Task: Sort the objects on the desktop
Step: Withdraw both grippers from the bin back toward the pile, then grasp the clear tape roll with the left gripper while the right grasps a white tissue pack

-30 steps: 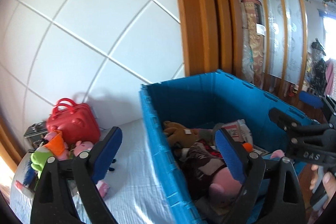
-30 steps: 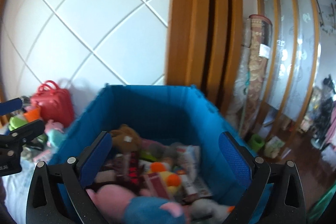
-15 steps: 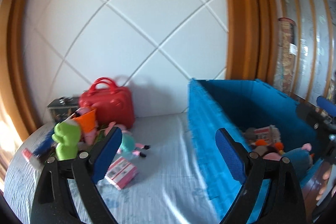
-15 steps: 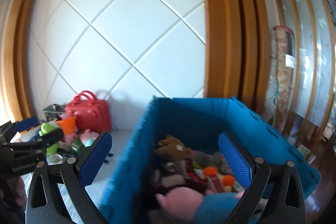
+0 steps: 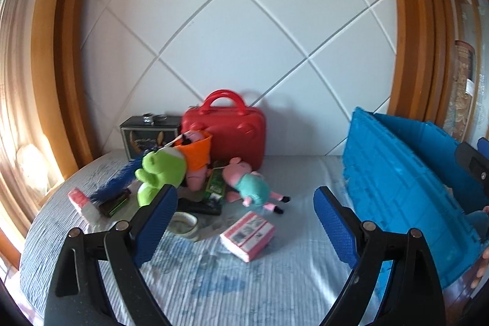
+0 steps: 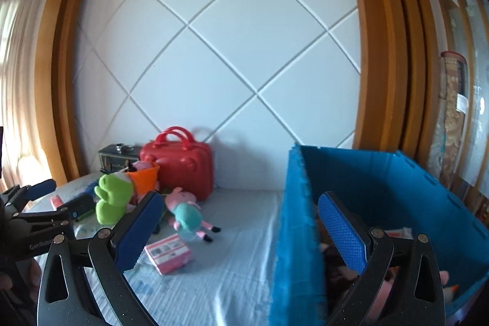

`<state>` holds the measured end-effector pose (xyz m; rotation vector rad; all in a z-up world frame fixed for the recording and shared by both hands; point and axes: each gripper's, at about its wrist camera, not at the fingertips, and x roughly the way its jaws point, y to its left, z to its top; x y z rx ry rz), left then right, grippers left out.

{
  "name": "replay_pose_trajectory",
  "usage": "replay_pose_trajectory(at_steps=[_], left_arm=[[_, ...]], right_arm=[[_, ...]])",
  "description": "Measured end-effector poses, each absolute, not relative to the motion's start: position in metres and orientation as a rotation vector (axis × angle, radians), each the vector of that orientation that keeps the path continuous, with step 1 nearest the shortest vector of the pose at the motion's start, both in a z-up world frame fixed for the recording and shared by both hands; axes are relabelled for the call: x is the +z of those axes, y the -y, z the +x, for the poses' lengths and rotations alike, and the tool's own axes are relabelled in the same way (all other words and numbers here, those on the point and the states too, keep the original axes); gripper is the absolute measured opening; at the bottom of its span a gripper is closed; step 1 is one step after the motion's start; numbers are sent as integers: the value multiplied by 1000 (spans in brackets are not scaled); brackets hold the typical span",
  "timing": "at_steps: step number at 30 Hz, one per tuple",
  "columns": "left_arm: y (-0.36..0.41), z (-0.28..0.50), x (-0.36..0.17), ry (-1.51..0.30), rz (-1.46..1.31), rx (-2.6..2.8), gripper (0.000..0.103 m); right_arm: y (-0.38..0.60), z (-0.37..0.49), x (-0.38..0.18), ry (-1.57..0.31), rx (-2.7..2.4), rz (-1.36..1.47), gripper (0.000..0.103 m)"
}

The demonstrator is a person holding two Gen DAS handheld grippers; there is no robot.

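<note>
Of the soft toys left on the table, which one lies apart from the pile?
The pink pig plush in the teal shirt, lying on its side on the blue cloth. The green frog plush is heaped with the other clutter by the red case.

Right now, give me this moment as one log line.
left gripper open, empty | right gripper open, empty | nearest: pink box | blue crate part-filled
</note>
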<state>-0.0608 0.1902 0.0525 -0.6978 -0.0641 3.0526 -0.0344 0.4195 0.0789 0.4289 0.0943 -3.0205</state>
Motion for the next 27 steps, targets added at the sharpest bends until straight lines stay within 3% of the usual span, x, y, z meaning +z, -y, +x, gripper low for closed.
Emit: replay_pose_trajectory(at_steps=[13, 27], left_arm=[[-69, -102, -9, 164, -1020, 3105, 91], [29, -172, -135, 269, -1537, 3036, 91]], right_arm=[[-341, -100, 29, -127, -2904, 641, 103], [-307, -205, -116, -120, -2696, 1274, 103]])
